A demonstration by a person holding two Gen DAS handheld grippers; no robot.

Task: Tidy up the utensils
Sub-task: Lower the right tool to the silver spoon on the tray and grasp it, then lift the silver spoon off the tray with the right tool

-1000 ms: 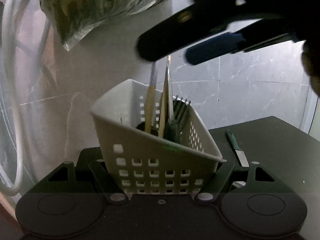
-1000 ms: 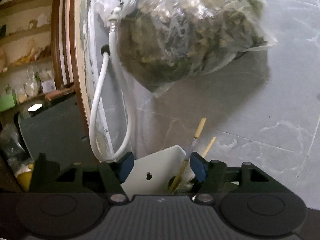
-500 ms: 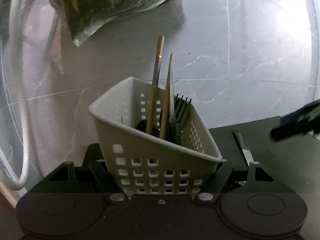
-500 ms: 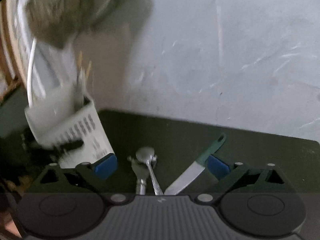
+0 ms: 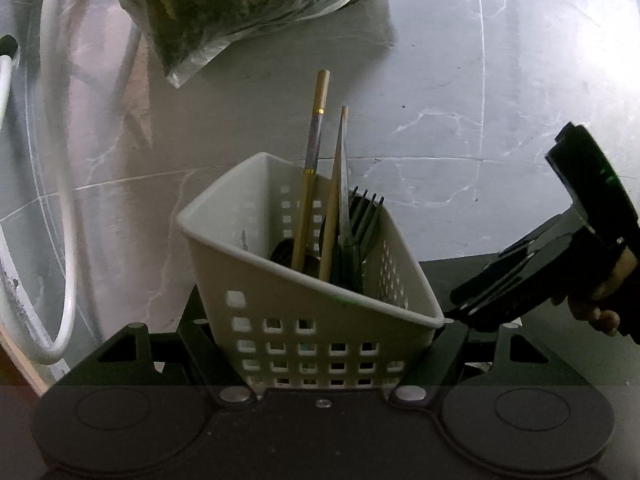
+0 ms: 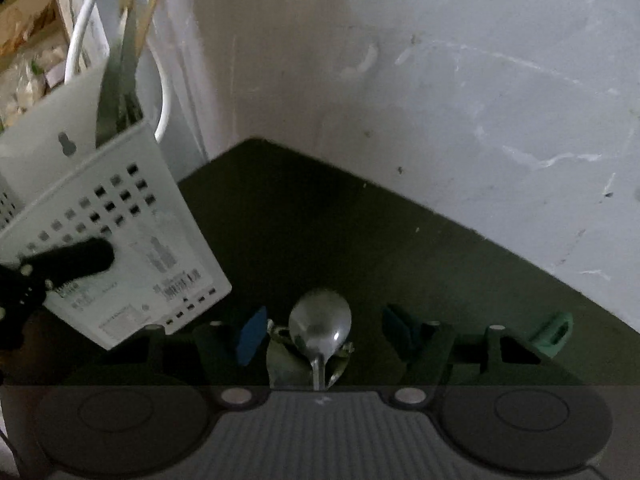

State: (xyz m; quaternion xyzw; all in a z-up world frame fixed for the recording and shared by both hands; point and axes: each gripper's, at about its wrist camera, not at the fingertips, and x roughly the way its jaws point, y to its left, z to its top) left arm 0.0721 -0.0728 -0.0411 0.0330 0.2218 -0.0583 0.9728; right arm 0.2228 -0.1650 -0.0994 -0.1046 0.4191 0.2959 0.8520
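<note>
On the table [image 6: 320, 240] our right gripper [image 6: 320, 334] has dropped from the basket [image 5: 304, 280], which the left gripper [image 5: 320, 344] still pinches, its fingers closing around a spoon [image 6: 320, 322], untouched.

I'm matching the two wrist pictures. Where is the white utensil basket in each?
Left wrist: basket at centre, low, between the left claw's fingers.
Right wrist: basket at the left edge, tilted, with a black finger across its lower side.
Shared landmark: the white hose against the marbled wall.
</note>
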